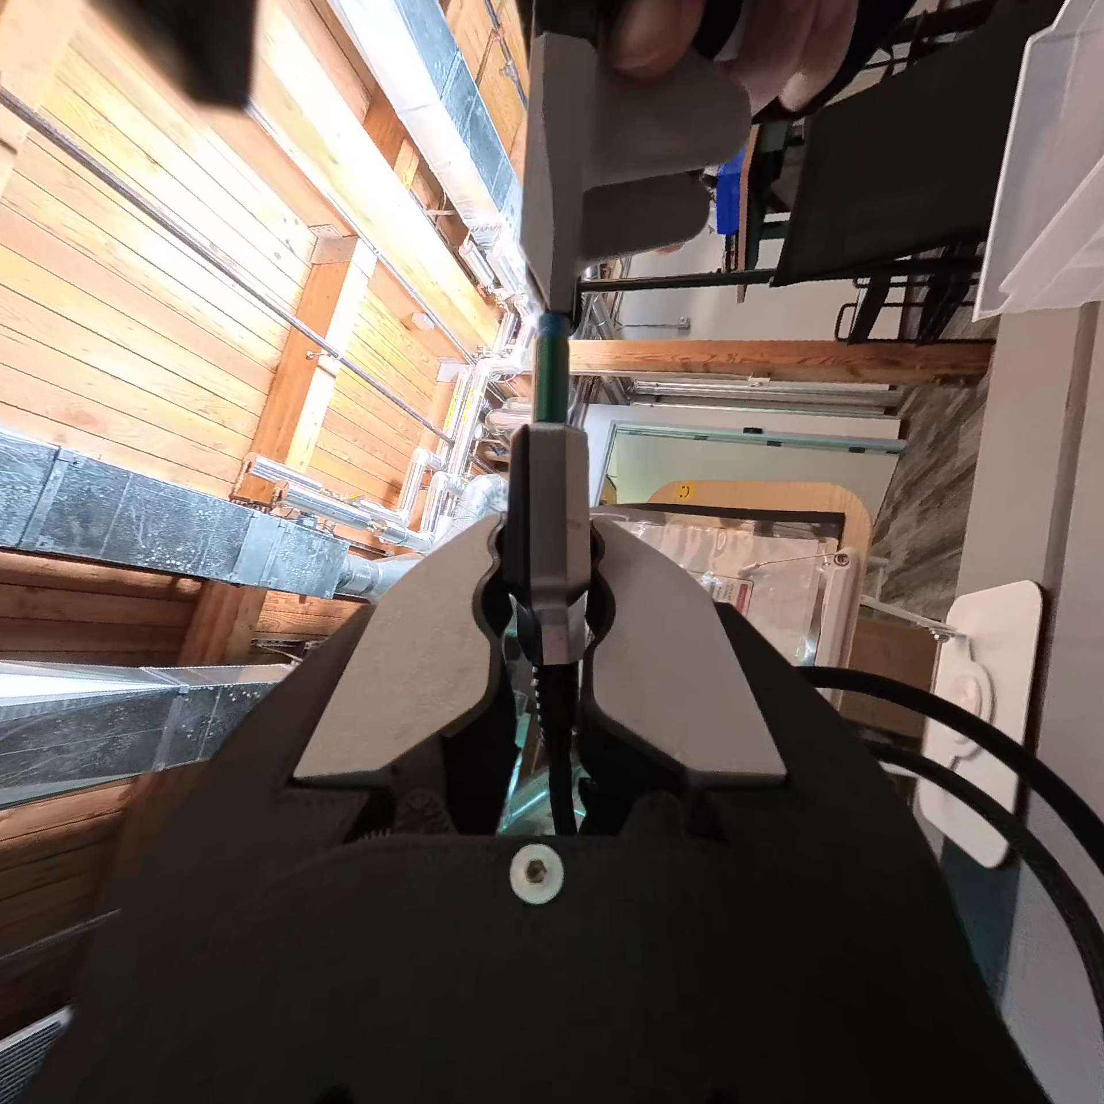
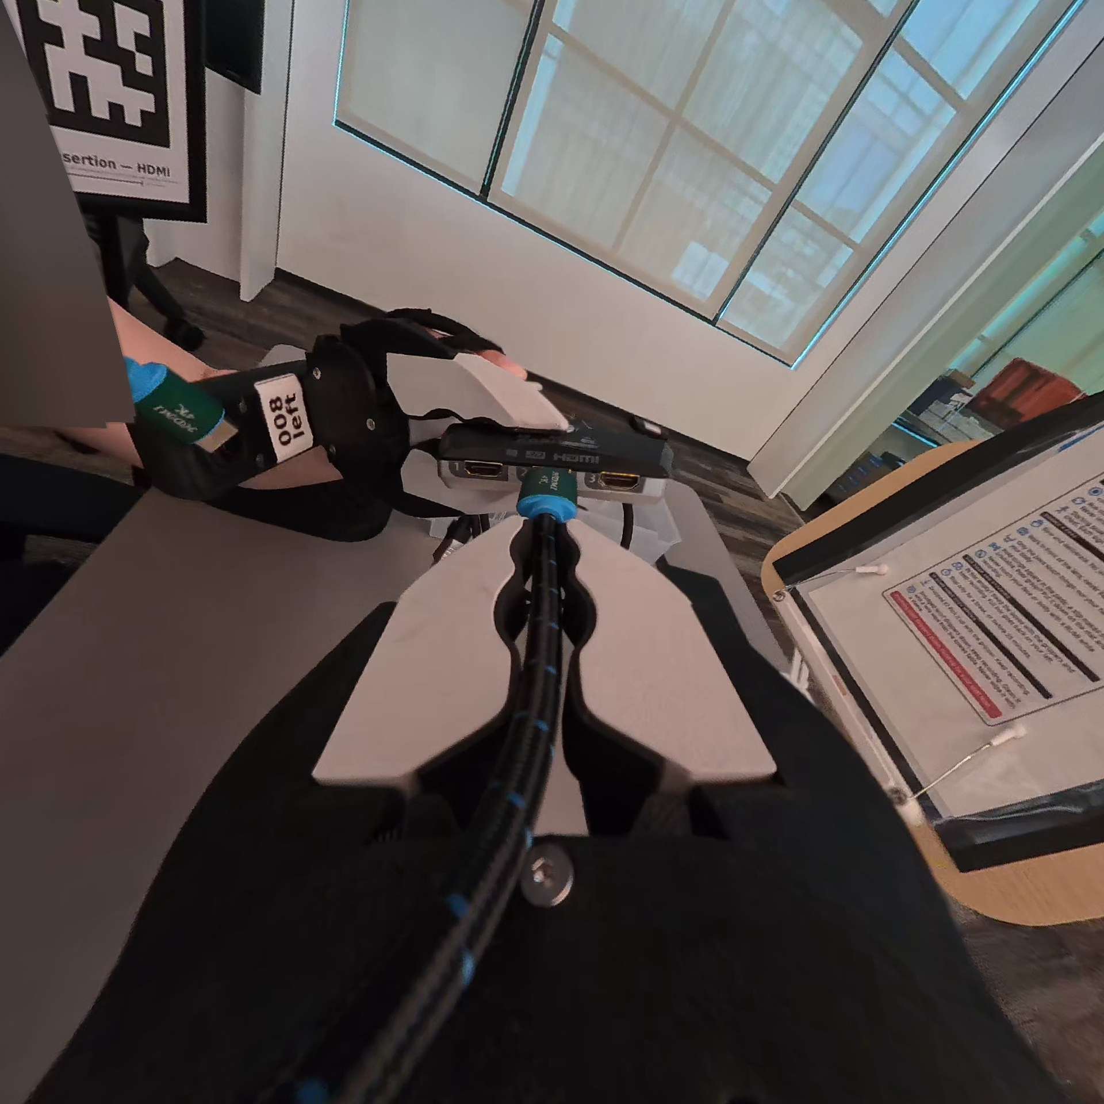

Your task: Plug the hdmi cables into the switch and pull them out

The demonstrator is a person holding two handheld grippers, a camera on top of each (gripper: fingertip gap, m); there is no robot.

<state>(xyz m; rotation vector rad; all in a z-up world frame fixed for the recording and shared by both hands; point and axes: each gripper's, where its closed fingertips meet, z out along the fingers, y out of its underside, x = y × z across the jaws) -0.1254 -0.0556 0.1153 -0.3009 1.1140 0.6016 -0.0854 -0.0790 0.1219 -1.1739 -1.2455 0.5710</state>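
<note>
The black HDMI switch [image 2: 552, 454] is held above the grey table [image 2: 209, 597]. My left gripper [image 1: 546, 526] is shut on it, and the switch [image 1: 555, 508] shows edge-on between the fingers. In the right wrist view the left gripper [image 2: 472, 445] clamps it from the left. A green plug with a blue collar [image 2: 545, 493] sits in the middle port; the two outer ports are empty. My right gripper [image 2: 543, 534] is shut on its black braided cable [image 2: 537, 627] just behind the collar. The plug [image 1: 549, 370] and right gripper [image 1: 558, 304] also show in the left wrist view.
A second green plug [image 2: 179, 412] hangs loose beside the left gripper. A board with an instruction sheet [image 2: 956, 627] stands close on the right. A marker sign [image 2: 107, 89] stands at the back left. Black cables [image 1: 956, 747] loop past a white plate [image 1: 986, 717].
</note>
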